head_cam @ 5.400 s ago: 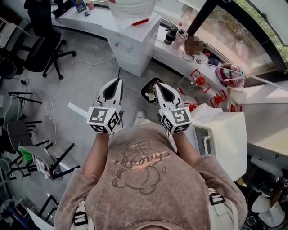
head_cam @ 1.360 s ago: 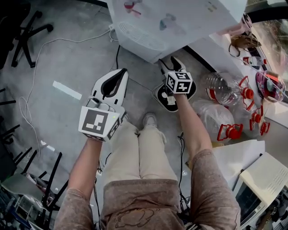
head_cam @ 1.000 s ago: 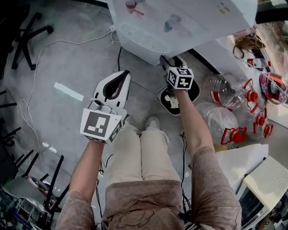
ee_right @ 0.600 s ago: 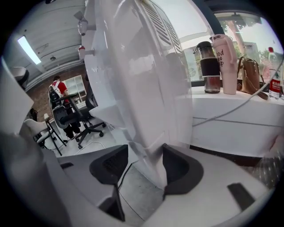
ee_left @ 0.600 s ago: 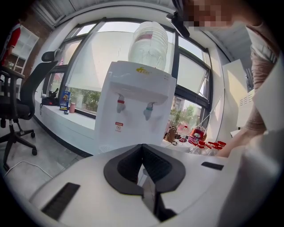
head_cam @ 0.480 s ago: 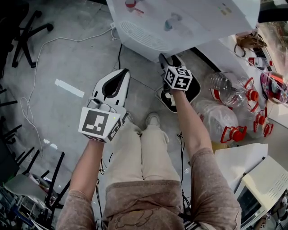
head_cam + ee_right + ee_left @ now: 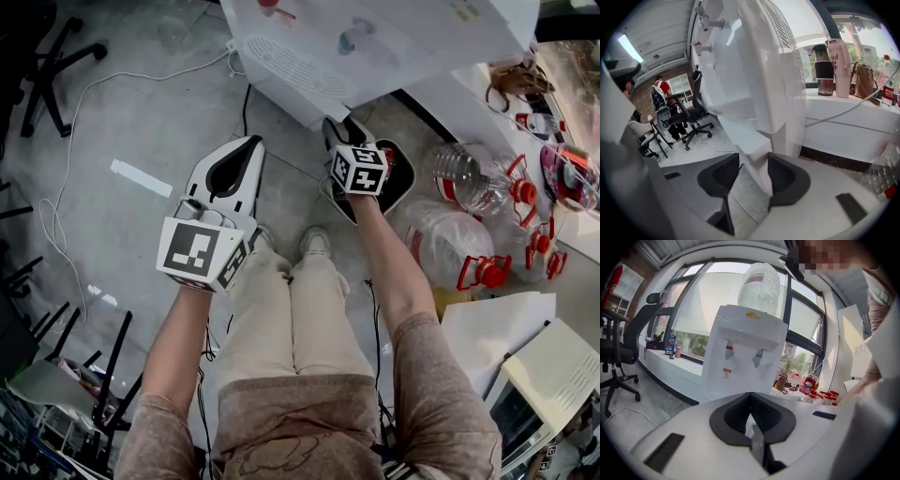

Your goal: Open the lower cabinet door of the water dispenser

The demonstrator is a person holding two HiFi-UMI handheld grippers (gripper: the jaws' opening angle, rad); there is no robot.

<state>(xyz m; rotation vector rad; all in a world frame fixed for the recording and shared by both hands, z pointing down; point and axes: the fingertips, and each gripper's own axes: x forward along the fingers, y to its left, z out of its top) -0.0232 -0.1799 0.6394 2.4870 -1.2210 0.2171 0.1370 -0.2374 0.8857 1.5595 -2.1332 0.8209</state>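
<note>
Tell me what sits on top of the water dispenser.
A big clear bottle stands on the dispenser. Its neck is hidden in the dispenser's top.

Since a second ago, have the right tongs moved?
Yes. Against the black bin, the right tongs slid left along the dispenser's base; their jaws have just been closing, its lower front edge between them.
</note>
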